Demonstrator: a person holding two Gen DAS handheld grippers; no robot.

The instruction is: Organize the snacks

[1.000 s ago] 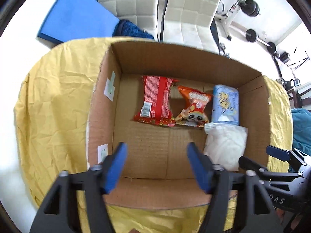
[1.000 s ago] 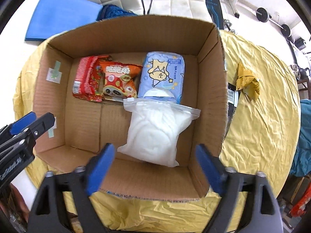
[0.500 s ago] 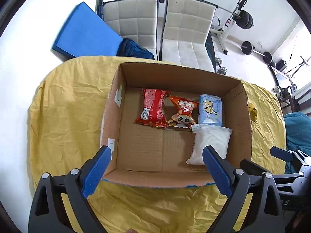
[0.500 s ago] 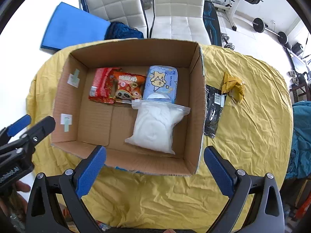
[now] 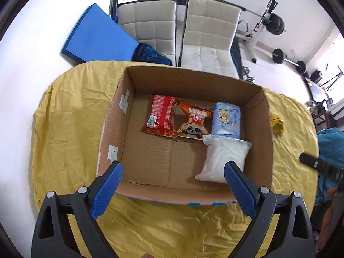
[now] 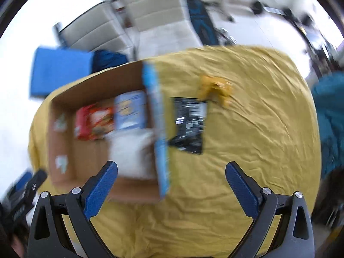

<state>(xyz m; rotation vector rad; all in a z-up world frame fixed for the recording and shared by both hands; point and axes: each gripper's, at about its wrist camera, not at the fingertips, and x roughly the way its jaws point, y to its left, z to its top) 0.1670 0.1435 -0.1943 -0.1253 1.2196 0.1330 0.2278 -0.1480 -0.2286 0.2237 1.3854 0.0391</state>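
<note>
1. Our left gripper (image 5: 173,190) points steeply down over the near wall of the cardboard box (image 5: 267,142). Its jaws have just been opening and now stand wide, with nothing between them.
2. Our right gripper (image 6: 172,190) also points steeply down, over the yellow cloth (image 6: 247,150) just right of the box. Its jaws have just been opening too, and they are spread wide and empty.
3. Inside the box, along the far wall, lie a red packet (image 5: 160,115), an orange panda snack (image 5: 194,122) overlapping it, and a blue pack (image 5: 225,118).
4. A white bag (image 5: 223,159) lies in front of the blue pack, against the right wall.
5. Outside, a black packet (image 6: 190,124) lies on the cloth beside the box's right wall, and a yellow wrapper (image 6: 216,90) sits at its far corner.
6. The right view is blurred. Two white chairs (image 5: 206,34) stand beyond the table.
</note>
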